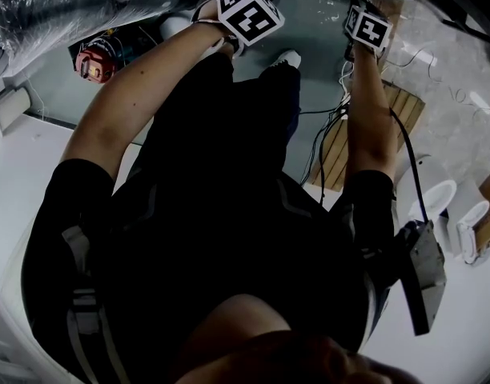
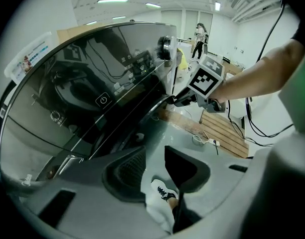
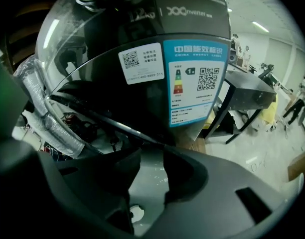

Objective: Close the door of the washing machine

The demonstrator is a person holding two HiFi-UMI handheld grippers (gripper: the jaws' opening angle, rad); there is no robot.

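Nearest, down by the feet: a white sneaker on grey floor, seen straight through the left gripper, released, jaws spread wide with nothing held. Same story on the right gripper: slack, jaws apart, only bare floor between them. Just beyond both, the washing machine, dark and glossy, with control panel and knob across the left gripper view and an energy label on the curved front in the right gripper view. As for the door, hard to separate from that shiny front; probably the curved rim just beside the right gripper's tip in the left gripper view; open or shut not readable from here. Likely trouble: an open jaw skating off the slick surface instead of pushing squarely, or hooking over the rim and getting pinched on closing; a stray push landing on the control panel or knob rather than the door. Tight on the left of the right gripper view, with a foil duct hose close against the machine. On the right, a wooden pallet and loose cables on the floor, easy to snag with a foot. Farther off, open floor and a bright hall, plenty of room to back away.
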